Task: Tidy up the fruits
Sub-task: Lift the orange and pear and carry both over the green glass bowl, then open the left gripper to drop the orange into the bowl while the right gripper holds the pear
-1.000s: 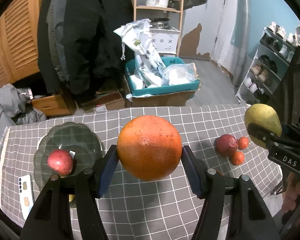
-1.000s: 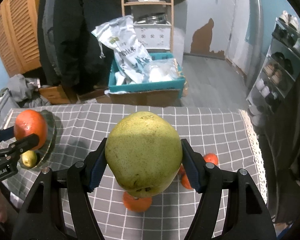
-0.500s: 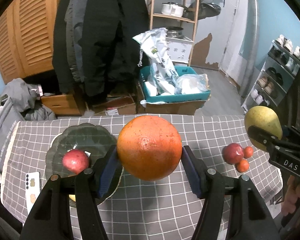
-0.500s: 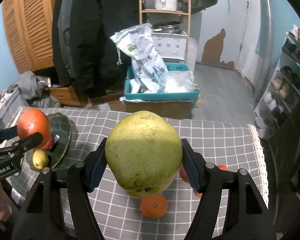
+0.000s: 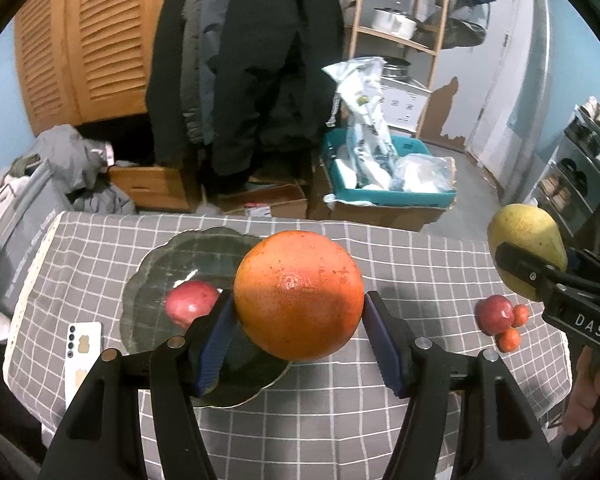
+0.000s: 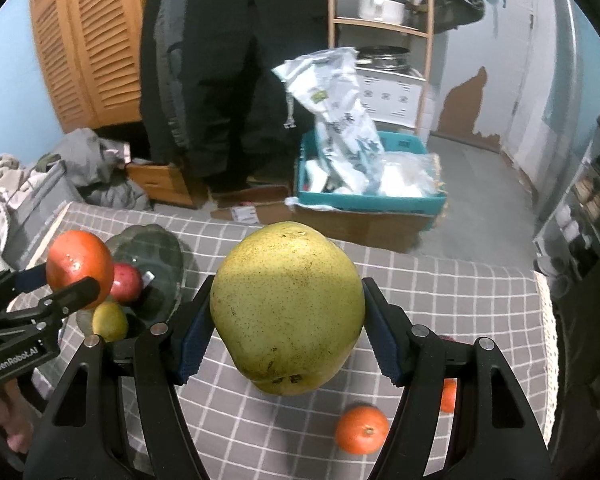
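Note:
My left gripper [image 5: 298, 340] is shut on a large orange [image 5: 299, 295] and holds it above the near right edge of a dark glass plate [image 5: 172, 264]. A red apple [image 5: 190, 302] lies on the plate; the right wrist view also shows a small yellow-green fruit [image 6: 109, 321] there. My right gripper [image 6: 288, 338] is shut on a big yellow-green pear [image 6: 288, 306], held above the checked tablecloth [image 6: 440, 300]. In the left wrist view the pear [image 5: 526, 254] is at the far right. A red apple [image 5: 493, 314] and small tangerines [image 5: 509, 339] lie on the cloth at the right.
A white phone [image 5: 81, 354] lies on the cloth left of the plate. Beyond the table's far edge stand a teal crate [image 5: 392, 196] with bags, cardboard boxes, hanging coats and a wooden shelf. A tangerine [image 6: 362, 428] lies under my right gripper.
Both grippers have moved left over the table with their fruit. The orange now hangs over the plate's edge, and the plate and apple sit closer to centre in the left view.

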### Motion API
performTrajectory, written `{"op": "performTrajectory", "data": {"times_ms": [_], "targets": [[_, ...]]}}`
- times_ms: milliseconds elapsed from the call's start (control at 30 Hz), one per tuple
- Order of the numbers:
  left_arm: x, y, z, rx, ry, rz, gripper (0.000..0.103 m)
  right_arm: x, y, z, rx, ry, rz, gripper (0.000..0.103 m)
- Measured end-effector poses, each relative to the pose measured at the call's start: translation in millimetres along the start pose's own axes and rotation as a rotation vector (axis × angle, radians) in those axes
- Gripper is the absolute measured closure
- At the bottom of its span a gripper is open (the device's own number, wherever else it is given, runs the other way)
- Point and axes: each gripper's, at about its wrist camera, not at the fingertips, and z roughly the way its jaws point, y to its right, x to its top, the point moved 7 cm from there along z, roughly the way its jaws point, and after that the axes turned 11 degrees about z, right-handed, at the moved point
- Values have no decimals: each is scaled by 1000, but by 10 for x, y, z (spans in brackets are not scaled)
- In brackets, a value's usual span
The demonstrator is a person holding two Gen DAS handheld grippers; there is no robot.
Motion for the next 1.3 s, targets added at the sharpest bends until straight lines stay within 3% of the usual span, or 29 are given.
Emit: {"op": "performTrajectory", "data": {"times_ms": [533, 867, 1300], "targets": [[-308, -638, 228, 33, -65, -120, 38, -42, -748, 503, 84, -78, -89, 34], [-608, -741, 604, 18, -161, -161, 38, -186, -1073, 961, 146, -171, -97, 34], [-832, -715, 987, -10, -263, -203, 37, -427, -1199, 1412, 165, -277, -98, 34]]}}
